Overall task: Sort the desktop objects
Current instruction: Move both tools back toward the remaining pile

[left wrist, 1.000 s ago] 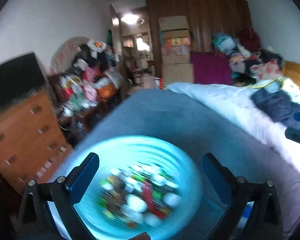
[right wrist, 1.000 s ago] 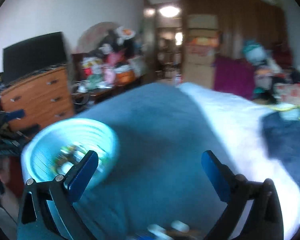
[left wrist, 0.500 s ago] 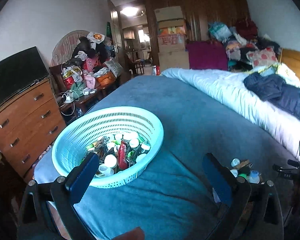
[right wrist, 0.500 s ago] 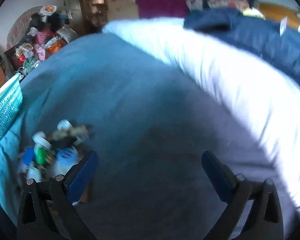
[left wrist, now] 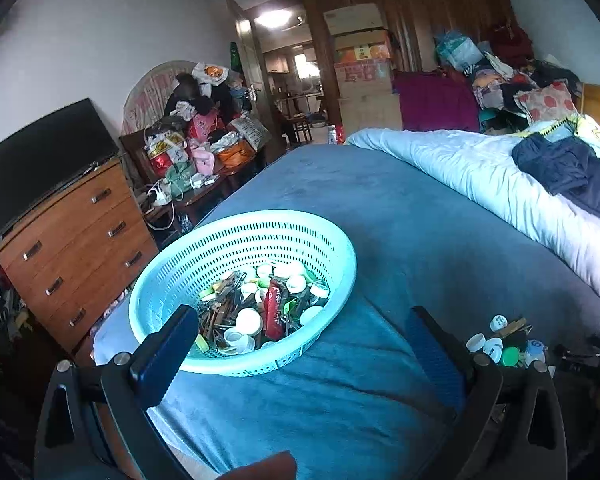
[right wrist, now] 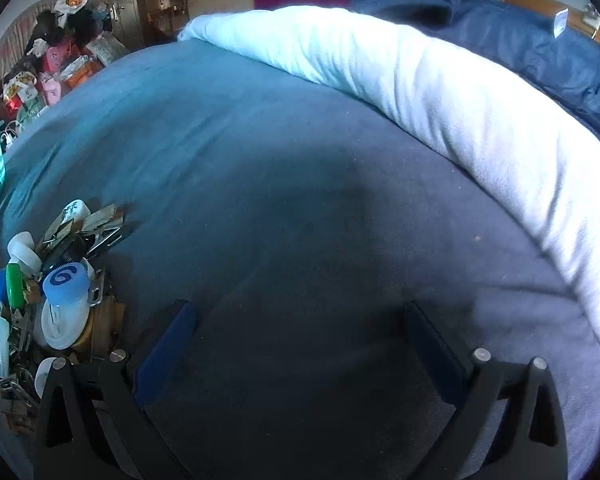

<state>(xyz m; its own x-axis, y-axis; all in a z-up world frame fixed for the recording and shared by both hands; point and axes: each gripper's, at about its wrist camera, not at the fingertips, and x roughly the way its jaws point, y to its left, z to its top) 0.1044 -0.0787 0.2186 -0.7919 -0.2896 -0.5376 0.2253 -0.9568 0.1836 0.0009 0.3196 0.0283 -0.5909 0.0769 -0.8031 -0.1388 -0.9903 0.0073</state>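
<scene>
Left tool [left wrist: 300, 344]: fingers spread wide, pinching nothing, held above the blue blanket [left wrist: 380, 208] just short of the basket.
Right tool [right wrist: 300, 340]: fingers spread wide, empty, over bare blanket; the loose pile sits off its left finger.
Loose pile [right wrist: 48, 280]: bottle caps, metal clips and small bits heaped on the blanket, near the front edge of the bed.
Blue cap [right wrist: 66, 280]: on top of the heap, marked with a white numeral; probably light, stiff and a little slick, best pinched across its rim.
Clips [right wrist: 96, 224]: thin metal, tangled together; likely to drag neighbours along, so grip one by its body.
Surface: the soft blanket will give under pressure, so small pieces may sink or tip.
Basket [left wrist: 188, 264]: turquoise, perforated, resting on the blanket left of the pile and well apart from it, already part-filled with caps and clips.
Beyond: white duvet [left wrist: 480, 176], wooden dresser [left wrist: 72, 248].
</scene>
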